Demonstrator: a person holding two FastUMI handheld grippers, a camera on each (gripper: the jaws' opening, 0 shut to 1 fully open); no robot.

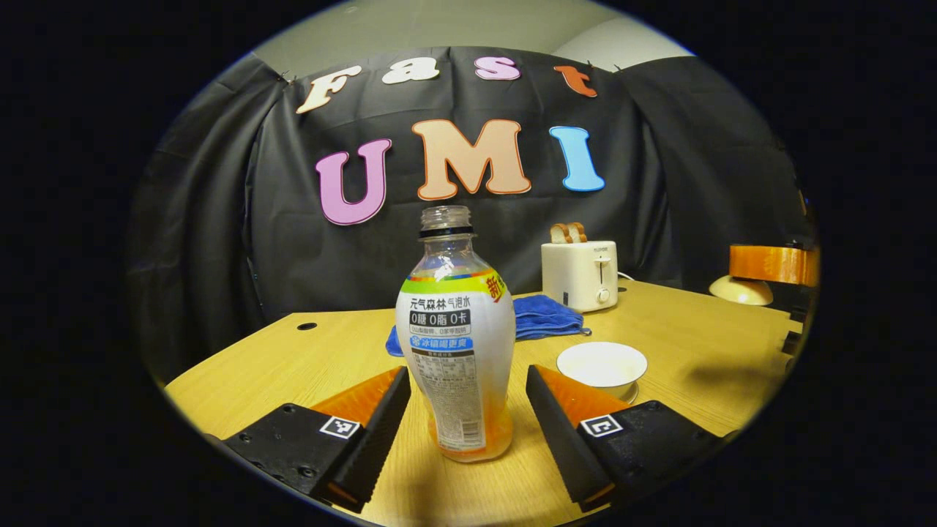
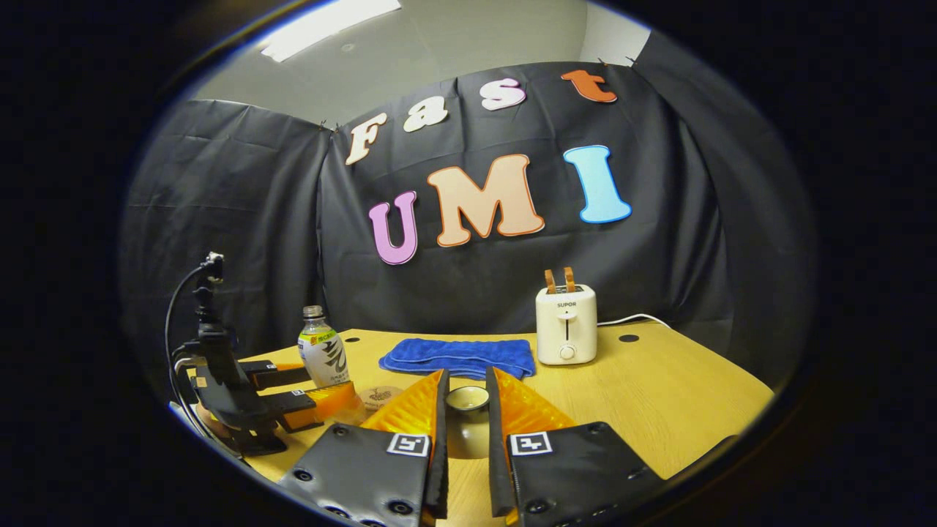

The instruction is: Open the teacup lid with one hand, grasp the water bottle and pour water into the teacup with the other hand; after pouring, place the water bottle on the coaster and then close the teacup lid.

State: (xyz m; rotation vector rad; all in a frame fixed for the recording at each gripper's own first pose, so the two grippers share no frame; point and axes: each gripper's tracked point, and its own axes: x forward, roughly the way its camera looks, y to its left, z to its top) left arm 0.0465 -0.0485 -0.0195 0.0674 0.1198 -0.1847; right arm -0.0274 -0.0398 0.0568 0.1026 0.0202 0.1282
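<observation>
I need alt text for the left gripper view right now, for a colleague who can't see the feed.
An uncapped water bottle stands upright on the wooden table between the open left gripper fingers, with gaps on both sides. An open white teacup sits to its right; a blue cloth and a white toaster are behind.

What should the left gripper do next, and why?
Probably close the left gripper on the water bottle: it stands upright between the open fingers, untouched. The teacup is already uncovered, its lid held up by the right gripper.
</observation>
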